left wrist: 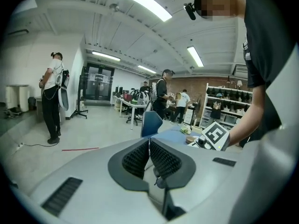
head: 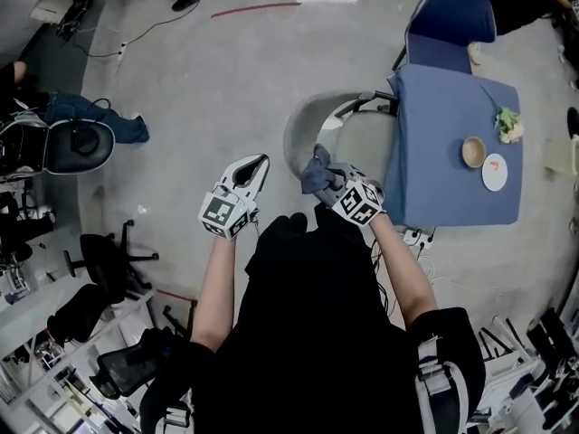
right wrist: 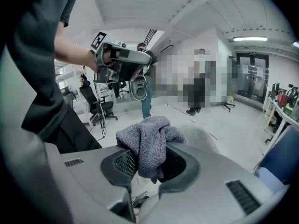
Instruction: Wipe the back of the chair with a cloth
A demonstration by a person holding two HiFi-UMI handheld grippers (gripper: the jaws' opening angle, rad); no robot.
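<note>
Cloth [right wrist: 145,141] gripped at the chair back's [head: 301,127] near rim

The right gripper [right wrist: 148,158] is clamped on the grey cloth. The left gripper [left wrist: 149,146] has its jaws together on nothing, just beside it. A blue table [head: 448,165] crowds the chair's right, and bare floor [head: 208,89] opens to the left.

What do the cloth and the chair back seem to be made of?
Cloth: grey towel-like fabric, matte; nubby weave and soft folds show. Chair back: light grey, smoothly curved shell, perhaps plastic or fabric-covered; its surface is too blurred to tell which.
</note>
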